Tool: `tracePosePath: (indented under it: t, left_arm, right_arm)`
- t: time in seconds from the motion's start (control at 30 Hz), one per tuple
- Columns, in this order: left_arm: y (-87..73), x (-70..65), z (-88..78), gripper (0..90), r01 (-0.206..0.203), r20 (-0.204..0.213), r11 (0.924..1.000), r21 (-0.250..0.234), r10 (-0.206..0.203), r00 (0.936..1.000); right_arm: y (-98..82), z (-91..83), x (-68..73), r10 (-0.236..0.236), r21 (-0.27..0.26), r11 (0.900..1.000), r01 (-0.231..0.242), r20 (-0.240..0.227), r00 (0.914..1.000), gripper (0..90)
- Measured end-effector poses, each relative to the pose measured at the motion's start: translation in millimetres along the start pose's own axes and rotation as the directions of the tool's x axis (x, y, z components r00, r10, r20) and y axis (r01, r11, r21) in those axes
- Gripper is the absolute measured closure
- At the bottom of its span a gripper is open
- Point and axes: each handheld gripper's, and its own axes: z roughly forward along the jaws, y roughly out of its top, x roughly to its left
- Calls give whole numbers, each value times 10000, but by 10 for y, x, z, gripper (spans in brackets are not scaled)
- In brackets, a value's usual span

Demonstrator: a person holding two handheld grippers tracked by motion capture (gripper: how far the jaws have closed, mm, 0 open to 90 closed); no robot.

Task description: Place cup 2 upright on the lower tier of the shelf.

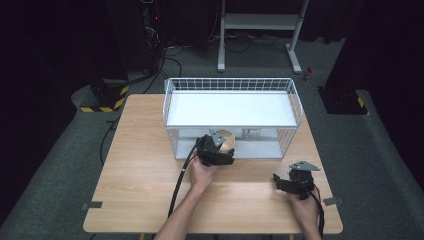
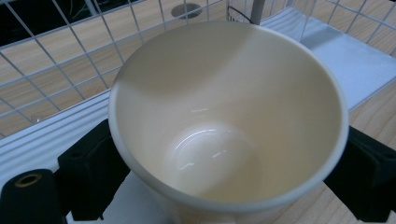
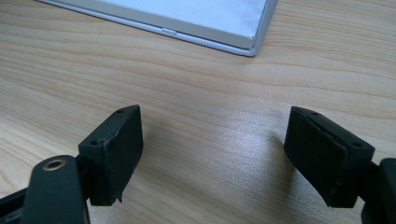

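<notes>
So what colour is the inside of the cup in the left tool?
Cream, plain and glossy; the cup shows best in the left gripper view.

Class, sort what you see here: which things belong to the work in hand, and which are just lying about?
In the job:
- paper cup, clamped in the left tool
- white wire rack, its lower shelf under the cup

Lying about:
- clear glass on the lower shelf
- right tool, open over bare table
- white stand on the floor behind
</notes>
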Motion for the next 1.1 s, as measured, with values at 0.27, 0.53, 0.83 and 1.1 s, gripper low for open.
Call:
tracePosePath:
  t: [0.27, 0.53, 0.83, 1.1]
  left_arm:
    - [-28, 52, 68, 91, 231, -56, 9996, -157, -232, 9997]
    - [-40, 34, 102, 85, 193, -249, 9995, -262, -199, 9995]
    - [-44, 17, 168, 69, 30, -688, 9999, -170, -42, 9976]
    - [-66, 78, 162, 1, 322, -165, 9994, -113, -324, 9993]
  right_arm:
    - [0, 0, 0, -3, 0, 10000, 3, -2, 10000, 197]
    - [0, 0, 0, -3, -1, 10000, 3, -2, 10000, 197]
    - [0, 0, 0, -2, 0, 10000, 2, -3, 10000, 197]
    - [0, 0, 0, -5, -1, 10000, 5, -2, 10000, 197]
